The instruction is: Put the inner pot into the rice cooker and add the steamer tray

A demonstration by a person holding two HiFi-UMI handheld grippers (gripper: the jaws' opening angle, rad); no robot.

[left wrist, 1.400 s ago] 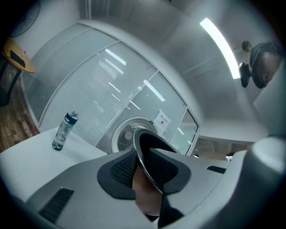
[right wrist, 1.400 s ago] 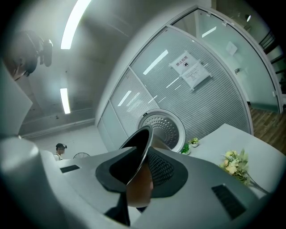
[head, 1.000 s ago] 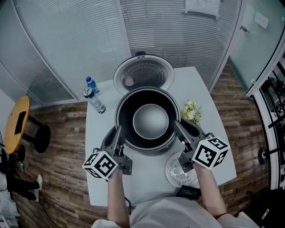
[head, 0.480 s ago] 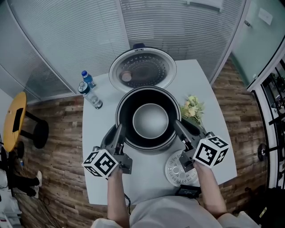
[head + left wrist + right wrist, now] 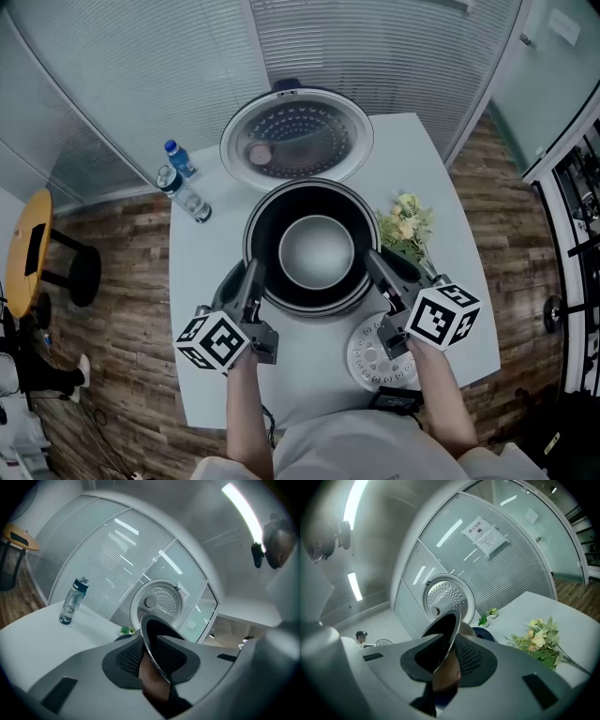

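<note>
The black inner pot [image 5: 314,248] with its grey bottom hangs level over the rice cooker, whose body is almost hidden beneath it. The cooker's round lid [image 5: 295,136] stands open behind. My left gripper [image 5: 251,273] is shut on the pot's left rim [image 5: 151,641], which sits edge-on between the pads. On the opposite rim [image 5: 449,637] my right gripper [image 5: 375,264] is shut the same way. A slice of the cooker's dark blue body [image 5: 485,633] shows past the right jaws. The white perforated steamer tray [image 5: 375,361] lies on the table under my right hand.
A white table [image 5: 211,281] carries two water bottles [image 5: 183,192] at the back left and a bunch of flowers [image 5: 405,230] at the right. Glass partitions curve behind the table. A yellow stool [image 5: 33,253] stands on the wooden floor at the left.
Both grippers have lowered the pot toward the cooker, still gripping its rim. The open lid and the bottles now sit higher in the head view.
</note>
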